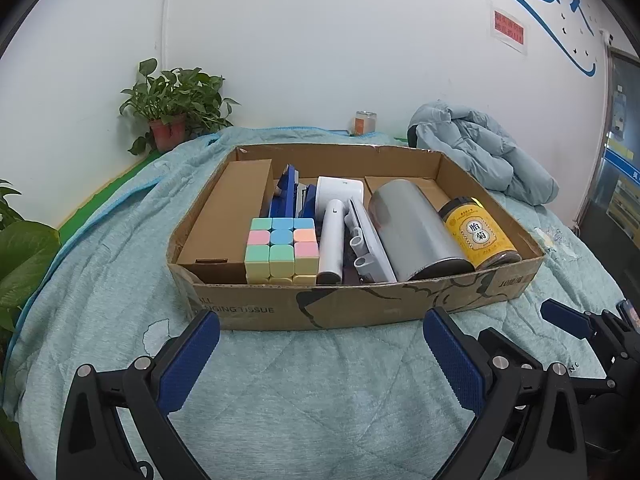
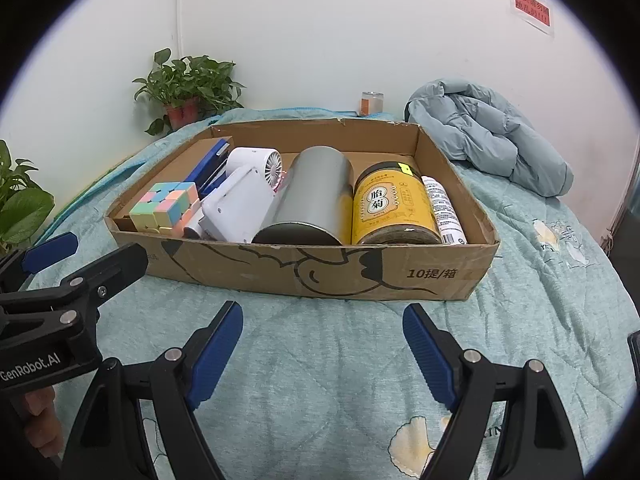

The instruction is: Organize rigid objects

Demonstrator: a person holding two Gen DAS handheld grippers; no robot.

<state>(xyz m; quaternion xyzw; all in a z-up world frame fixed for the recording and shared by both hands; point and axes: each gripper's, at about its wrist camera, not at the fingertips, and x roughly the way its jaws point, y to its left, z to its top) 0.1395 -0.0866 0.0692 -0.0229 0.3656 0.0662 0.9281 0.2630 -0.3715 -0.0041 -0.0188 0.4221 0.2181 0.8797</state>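
Observation:
A shallow cardboard box point(image 1: 360, 304) point(image 2: 304, 272) sits on the teal quilt. It holds a brown carton point(image 1: 228, 216), a pastel cube point(image 1: 282, 250) point(image 2: 166, 208), a blue stapler point(image 1: 286, 196), a white hand fan point(image 1: 336, 220) point(image 2: 256, 172), a silver tin point(image 1: 416, 232) point(image 2: 312, 200), a yellow jar point(image 1: 478, 234) point(image 2: 394, 208) and a white tube point(image 2: 444, 210). My left gripper point(image 1: 320, 348) is open and empty in front of the box. My right gripper point(image 2: 322, 336) is open and empty, also short of the box, to the right of the left one.
A potted plant point(image 1: 172, 116) point(image 2: 188, 92) stands at the back left by the wall. A small orange-labelled jar point(image 1: 365, 122) stands behind the box. A light blue jacket point(image 1: 488, 152) point(image 2: 492, 132) lies at the back right. More leaves point(image 1: 24, 256) are at the left edge.

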